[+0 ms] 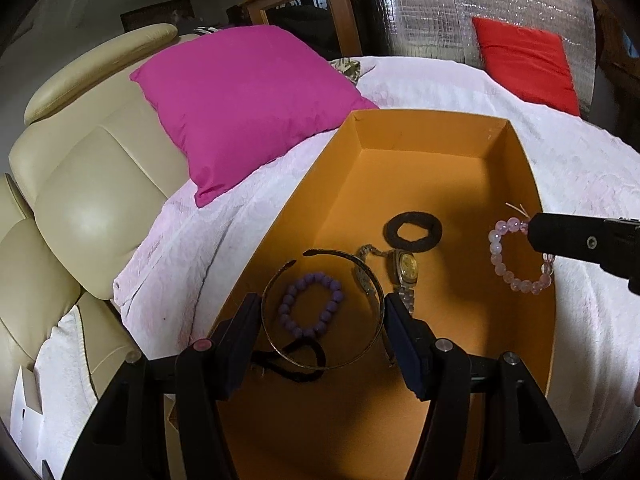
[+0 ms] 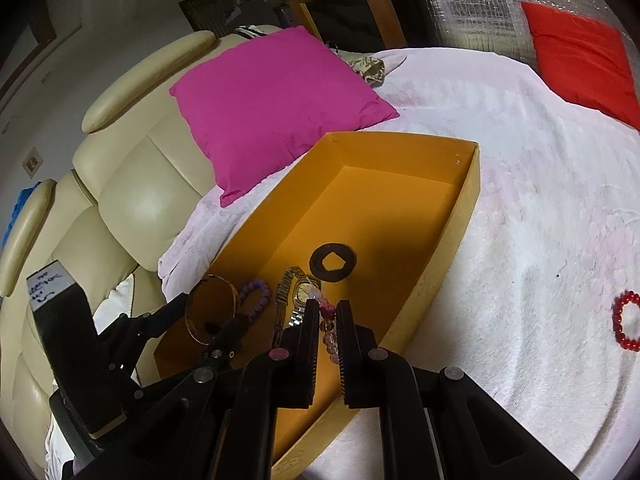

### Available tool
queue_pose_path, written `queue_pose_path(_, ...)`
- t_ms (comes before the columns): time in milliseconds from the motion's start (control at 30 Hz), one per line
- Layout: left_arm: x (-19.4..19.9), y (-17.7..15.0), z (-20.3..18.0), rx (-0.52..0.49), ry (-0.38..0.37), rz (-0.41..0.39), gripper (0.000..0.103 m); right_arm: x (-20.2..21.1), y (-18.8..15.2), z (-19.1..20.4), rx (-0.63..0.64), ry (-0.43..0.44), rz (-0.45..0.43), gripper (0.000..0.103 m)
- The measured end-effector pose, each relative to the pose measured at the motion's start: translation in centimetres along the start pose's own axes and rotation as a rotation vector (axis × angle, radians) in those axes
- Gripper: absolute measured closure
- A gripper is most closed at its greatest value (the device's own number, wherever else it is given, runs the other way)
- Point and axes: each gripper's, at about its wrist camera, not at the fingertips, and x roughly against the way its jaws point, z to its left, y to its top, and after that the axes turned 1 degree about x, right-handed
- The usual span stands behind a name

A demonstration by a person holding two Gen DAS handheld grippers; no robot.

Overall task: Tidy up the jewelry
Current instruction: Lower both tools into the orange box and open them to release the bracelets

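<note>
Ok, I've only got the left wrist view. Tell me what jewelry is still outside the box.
Observer: A red bead bracelet lies on the white blanket, to the right of the box.
Operator: Now check the right grip on the pink bracelet.
Observer: The right gripper has its fingers shut on the pink bracelet, with beads pinched between them, above the box.
Operator: Report how the bangle sits from that side.
Observer: The bangle stands tilted between the fingers of the left gripper, not flat on the box floor.
</note>
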Motion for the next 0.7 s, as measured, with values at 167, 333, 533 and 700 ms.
queue_pose_path(167,-0.4,-0.2,-0.3,-0.010,0.005,0.016,0.039,-0.4,-0.2,-0.2,0.000,-0.004,0.006,0.093)
queue_pose_path(333,-0.3,-0.1,-0.4,-0.024,0.028,0.018,0.039,-0.4,-0.1,-0.6,-0.036,0.009,0.013,0.092)
queue_pose_path(533,0.9,0.5,0.1,-0.013,0.065,0.002,0.029,1.4,0.2,-1.6,-0.079,0.032,-0.014,0.090)
queue_pose_path(700,2.9,1.1,0.7,-0.015,0.102,-0.029,0.026,4.3,0.2,-3.0,-0.087,0.004,-0.053,0.081)
